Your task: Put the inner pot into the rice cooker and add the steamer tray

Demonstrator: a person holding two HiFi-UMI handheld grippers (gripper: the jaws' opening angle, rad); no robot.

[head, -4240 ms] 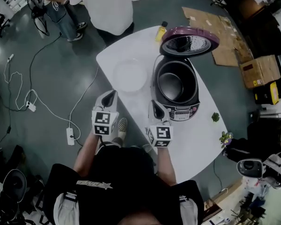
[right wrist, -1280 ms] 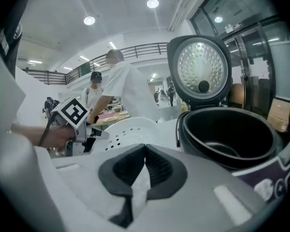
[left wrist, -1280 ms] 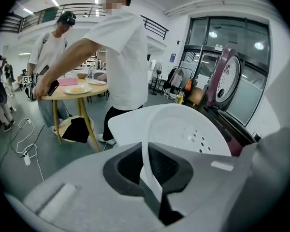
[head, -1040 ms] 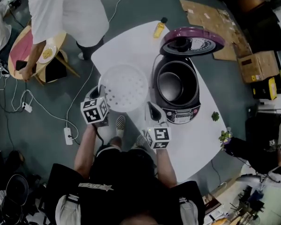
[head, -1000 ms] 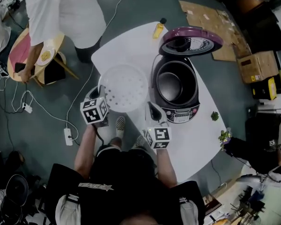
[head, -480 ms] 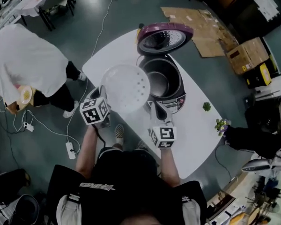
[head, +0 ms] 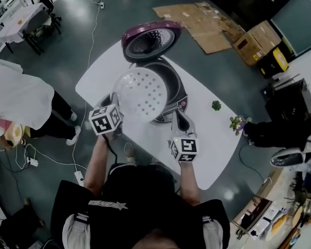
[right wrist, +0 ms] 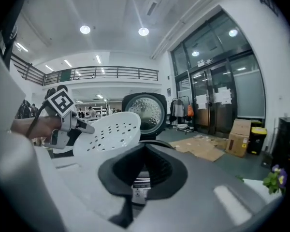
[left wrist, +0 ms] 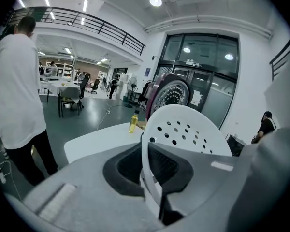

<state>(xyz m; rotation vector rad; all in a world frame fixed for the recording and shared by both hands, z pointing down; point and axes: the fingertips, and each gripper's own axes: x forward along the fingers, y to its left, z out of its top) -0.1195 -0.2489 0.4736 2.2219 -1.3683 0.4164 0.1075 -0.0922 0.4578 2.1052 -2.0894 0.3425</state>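
White steamer tray (head: pixel 142 93), pinched in L gripper (head: pixel 113 101), now over cooker (head: pixel 177 93); R gripper (head: pixel 178 119) clenched.

Left gripper (head: pixel 113 100) clamps the steamer tray (head: pixel 142 93) by its rim; right gripper (head: pixel 178 119) (jaws together, empty) points forward.
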